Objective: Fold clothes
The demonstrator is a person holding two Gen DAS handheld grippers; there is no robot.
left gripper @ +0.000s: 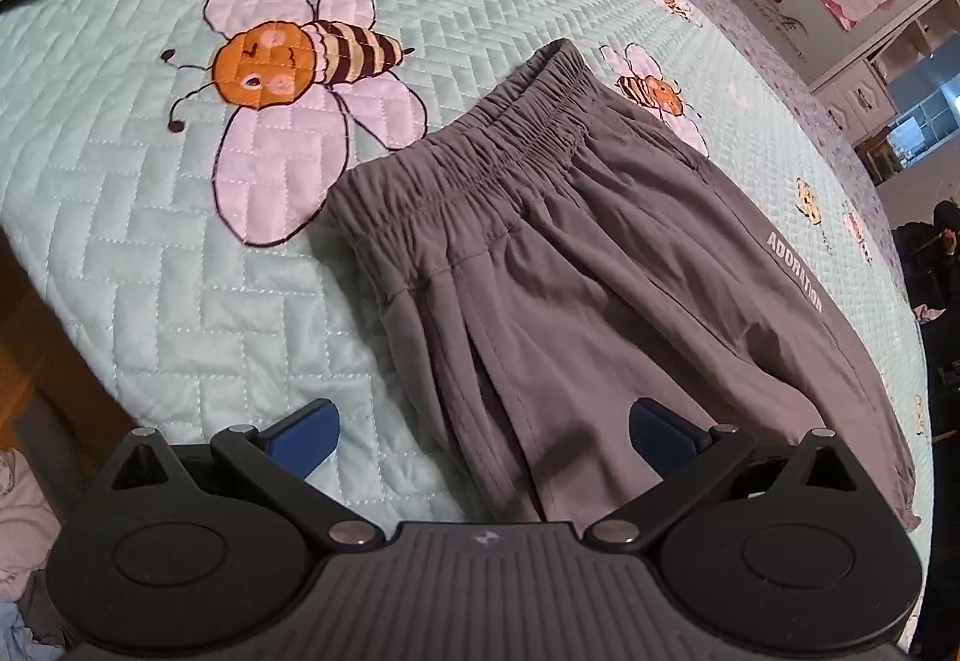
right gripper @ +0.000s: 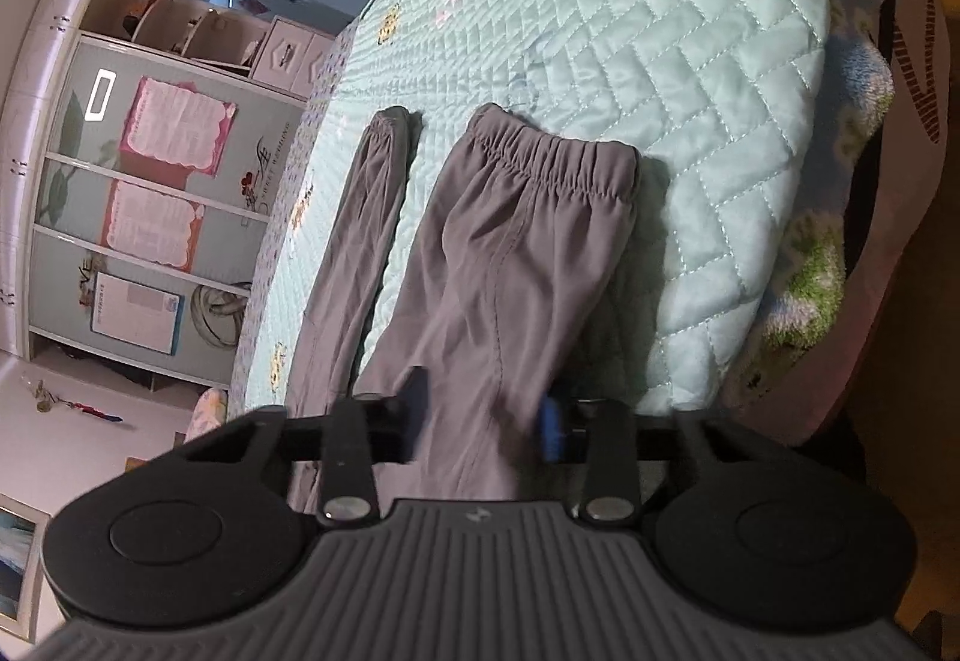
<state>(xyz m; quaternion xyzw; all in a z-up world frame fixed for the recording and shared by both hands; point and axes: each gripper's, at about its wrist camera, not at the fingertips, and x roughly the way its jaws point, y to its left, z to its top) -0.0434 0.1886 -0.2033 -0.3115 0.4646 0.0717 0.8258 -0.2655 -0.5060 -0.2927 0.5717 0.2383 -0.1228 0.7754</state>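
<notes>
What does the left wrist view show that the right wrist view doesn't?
Only the left wrist view shows the waistband, the white side lettering, the big bee print and the left gripper, open over the trousers near the waist. Only the right wrist view shows both cuffs: one leg lying apart, the other leg running between the fingers of the right gripper, also open. Both show the grey trousers flat on the quilt and the wardrobe.
</notes>
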